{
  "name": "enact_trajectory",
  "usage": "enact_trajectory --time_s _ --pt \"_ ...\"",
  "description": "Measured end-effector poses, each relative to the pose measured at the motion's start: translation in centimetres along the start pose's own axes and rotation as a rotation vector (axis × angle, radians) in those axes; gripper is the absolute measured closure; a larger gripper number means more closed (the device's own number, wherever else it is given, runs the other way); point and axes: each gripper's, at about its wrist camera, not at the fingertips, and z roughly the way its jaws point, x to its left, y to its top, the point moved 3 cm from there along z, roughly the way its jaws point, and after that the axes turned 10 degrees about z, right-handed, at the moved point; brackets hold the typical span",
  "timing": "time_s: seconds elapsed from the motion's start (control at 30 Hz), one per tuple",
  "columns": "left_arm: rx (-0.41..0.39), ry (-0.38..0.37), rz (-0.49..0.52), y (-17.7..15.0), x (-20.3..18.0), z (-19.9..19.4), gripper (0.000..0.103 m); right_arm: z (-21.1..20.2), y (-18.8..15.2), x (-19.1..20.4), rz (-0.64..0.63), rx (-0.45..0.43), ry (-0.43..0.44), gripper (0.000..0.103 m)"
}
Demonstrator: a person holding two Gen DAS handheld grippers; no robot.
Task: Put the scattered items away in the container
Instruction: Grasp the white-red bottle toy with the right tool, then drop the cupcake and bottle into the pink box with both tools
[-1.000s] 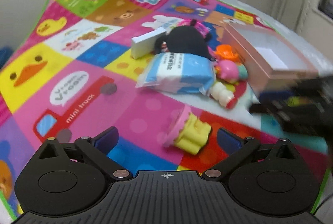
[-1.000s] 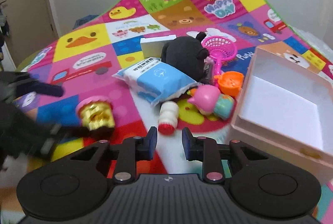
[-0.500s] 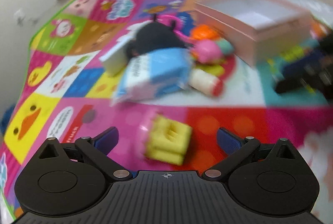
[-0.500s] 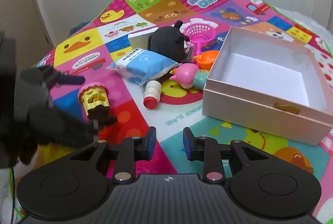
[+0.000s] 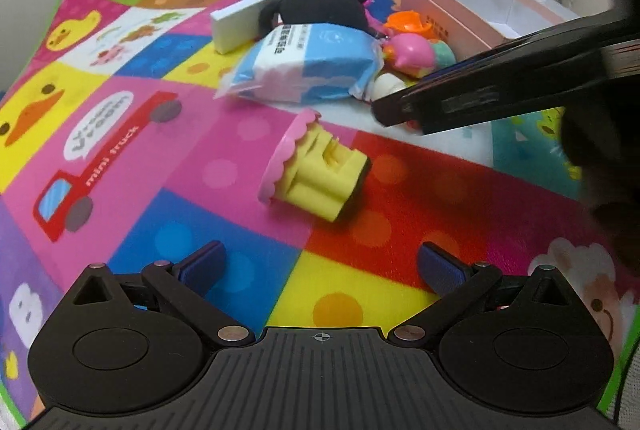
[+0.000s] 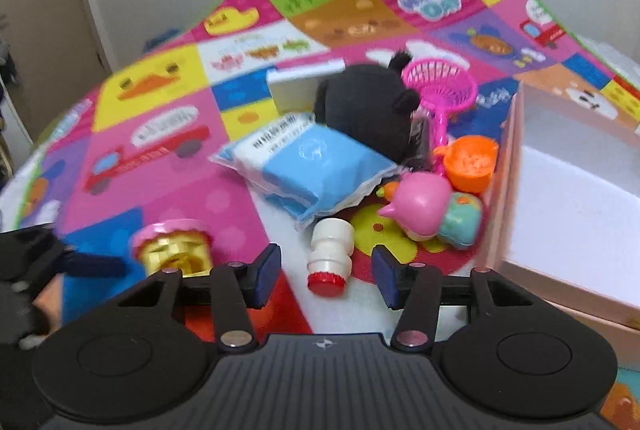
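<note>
A pink open box (image 6: 576,190) stands at the right of the colourful mat; it also shows in the left wrist view (image 5: 468,10). My left gripper (image 5: 320,266) is open and empty, just short of a pink-and-yellow cupcake toy (image 5: 316,166) lying on its side. My right gripper (image 6: 326,272) is open, its jaws on either side of a small white bottle with a red cap (image 6: 330,256) without touching it. The cupcake toy (image 6: 174,250) lies to its left.
In a pile left of the box lie a blue tissue pack (image 6: 312,166), a black plush (image 6: 368,110), a pink net scoop (image 6: 440,86), an orange cup (image 6: 468,162), a pink doll (image 6: 432,210) and a white box (image 6: 304,86). The right gripper's body (image 5: 500,86) crosses the left wrist view.
My right gripper opened and moved forward and down around the white bottle. My left gripper swung back toward the cupcake toy, still open.
</note>
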Motion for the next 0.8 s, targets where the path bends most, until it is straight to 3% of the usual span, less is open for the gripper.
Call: enact_trajectory --time_s 0.07,0.13,0.23,0.3,0.37,0.4,0.47,0.53,0.63,0.8 --pt "-0.011 0.011 0.022 -0.1 -0.2 -0.3 0.000 0.8 -0.4 0.0 -0.016 0.017 -0.019 0.078" --pt "-0.039 0.031 0.053 0.0 -0.3 -1.1 0.000 0.0 -0.8 -0.1 -0.021 0.002 -0.031 0.078" --pt "-0.179 0.122 0.203 0.6 -1.3 -2.7 0.000 -3.2 -1.7 -0.6 -0.023 -0.028 -0.019 0.078" --pt "-0.199 0.161 0.271 1.2 -1.9 -2.4 0.000 -5.5 -3.0 -1.0 -0.021 -0.026 -0.010 0.078" --pt "-0.182 0.173 0.267 1.9 -2.0 -1.5 0.002 -7.1 -4.3 -1.6 -0.001 -0.004 -0.006 0.078" --pt "-0.171 0.178 0.260 2.2 -2.0 -1.1 0.006 -7.8 -5.0 -1.9 0.014 0.011 -0.008 0.078" --pt "-0.142 0.178 0.271 2.5 -2.3 -0.2 0.035 -8.8 -6.4 -2.5 0.046 0.047 -0.010 0.078" --pt "-0.130 0.174 0.280 2.7 -2.3 0.3 0.035 -9.9 -7.6 -3.1 0.062 0.069 -0.017 0.078" --pt "-0.141 0.173 0.298 2.9 -2.6 0.0 0.056 -11.4 -8.8 -4.2 0.073 0.086 -0.039 0.078" --pt "-0.190 0.073 0.390 2.8 -6.1 -2.2 0.056 -13.7 -10.0 -7.8 0.146 0.100 -0.112 0.078"
